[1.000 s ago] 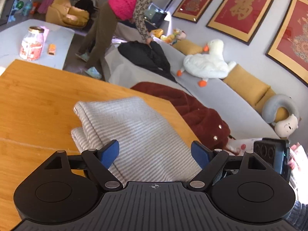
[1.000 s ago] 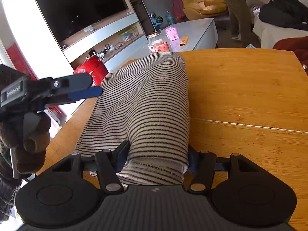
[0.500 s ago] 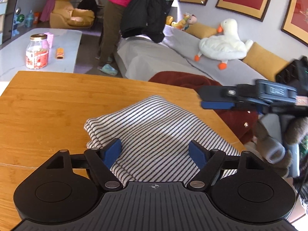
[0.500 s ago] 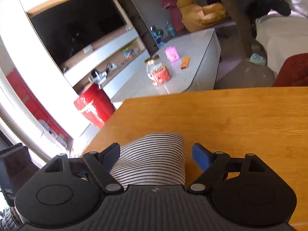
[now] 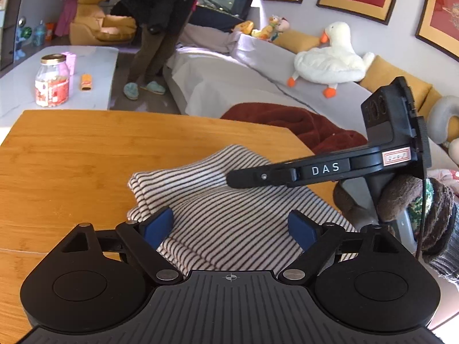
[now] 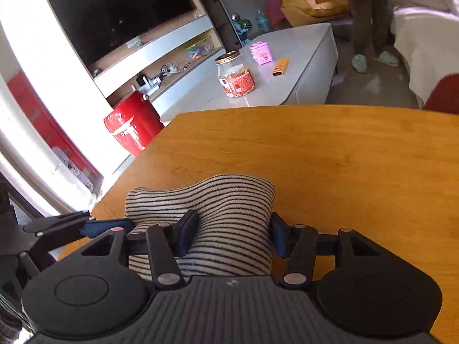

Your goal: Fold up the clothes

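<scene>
Left wrist view: left tongs with blue pads spread wide apart over the striped garment; nothing pinched between them.
Right wrist view: right tongs closed in on a bunched fold of the striped garment, cloth bulging between and ahead of the pads.
Garment position: folded in layers on the wooden tabletop, near the edge closest to both cameras.
Cross-check: from the left view the right tongs come in side-on from the right, tip down on the cloth; pads edge-on there, so the grip cannot be confirmed from that angle.
Hand: gloved hand holds the right handle; partly cut off at the frame edge.
Hidden: garment's near portion covered by each tool body; its full outline cannot be made out.
Background: jar on a pale low table; standing person cropped at the top; plush duck on the sofa.
Red cloth: beyond the tabletop's far edge, partly hidden.
</scene>
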Demonstrator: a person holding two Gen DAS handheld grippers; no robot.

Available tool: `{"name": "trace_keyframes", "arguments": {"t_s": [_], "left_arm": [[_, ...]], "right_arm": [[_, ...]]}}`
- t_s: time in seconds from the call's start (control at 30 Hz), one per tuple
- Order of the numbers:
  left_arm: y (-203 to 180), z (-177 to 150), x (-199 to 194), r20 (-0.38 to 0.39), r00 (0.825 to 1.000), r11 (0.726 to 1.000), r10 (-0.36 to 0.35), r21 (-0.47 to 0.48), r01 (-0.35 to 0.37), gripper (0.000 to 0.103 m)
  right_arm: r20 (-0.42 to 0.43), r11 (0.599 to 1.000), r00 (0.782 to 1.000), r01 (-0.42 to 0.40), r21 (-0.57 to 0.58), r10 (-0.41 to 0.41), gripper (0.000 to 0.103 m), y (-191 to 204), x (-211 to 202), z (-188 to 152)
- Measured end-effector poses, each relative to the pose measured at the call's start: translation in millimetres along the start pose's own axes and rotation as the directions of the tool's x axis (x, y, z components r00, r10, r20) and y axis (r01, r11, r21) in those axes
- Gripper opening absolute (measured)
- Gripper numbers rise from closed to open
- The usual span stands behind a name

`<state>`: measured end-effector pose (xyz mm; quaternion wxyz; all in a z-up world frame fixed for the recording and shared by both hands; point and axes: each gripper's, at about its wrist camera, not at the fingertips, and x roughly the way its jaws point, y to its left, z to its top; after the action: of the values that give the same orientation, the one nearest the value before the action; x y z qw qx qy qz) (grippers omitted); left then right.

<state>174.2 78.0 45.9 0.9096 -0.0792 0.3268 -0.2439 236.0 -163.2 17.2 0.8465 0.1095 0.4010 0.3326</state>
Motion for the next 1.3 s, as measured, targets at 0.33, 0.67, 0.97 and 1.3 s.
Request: {"name": "trace_keyframes", "arguments": {"t_s": [0.33, 0.67, 0.97, 1.3], "left_arm": [[-5.5, -16.1, -22.3, -0.068, 0.997, 0.990, 0.042, -0.132, -0.050, 0.092], [-1.0, -39.4, -16.1, -0.119, 0.992, 0.976, -0.034, -0.219, 0.007, 0.087], [0.3, -42.2, -21.9, -0.102, 0.994, 0.973, -0.049, -0.230, 0.024, 0.087], [6.9, -46.0, -47.4, -0.049, 0.996, 0.961, -0.070, -0.270, 0.054, 0.086]], "right_arm": [[0.120, 0.953, 0.977, 0.200, -0.227, -0.176, 0.060, 42.0, -18.1, -17.8], [0.126, 0.997, 0.989, 0.074, -0.007, -0.072, 0.089, 18.5, -77.9, -70.6], [0.193, 0.991, 0.975, -0.122, 0.052, 0.110, 0.057, 32.3, -90.0, -74.9], [0.225, 0.946, 0.952, 0.253, -0.203, -0.206, 0.061, 73.7, -78.9, -86.6]]}}
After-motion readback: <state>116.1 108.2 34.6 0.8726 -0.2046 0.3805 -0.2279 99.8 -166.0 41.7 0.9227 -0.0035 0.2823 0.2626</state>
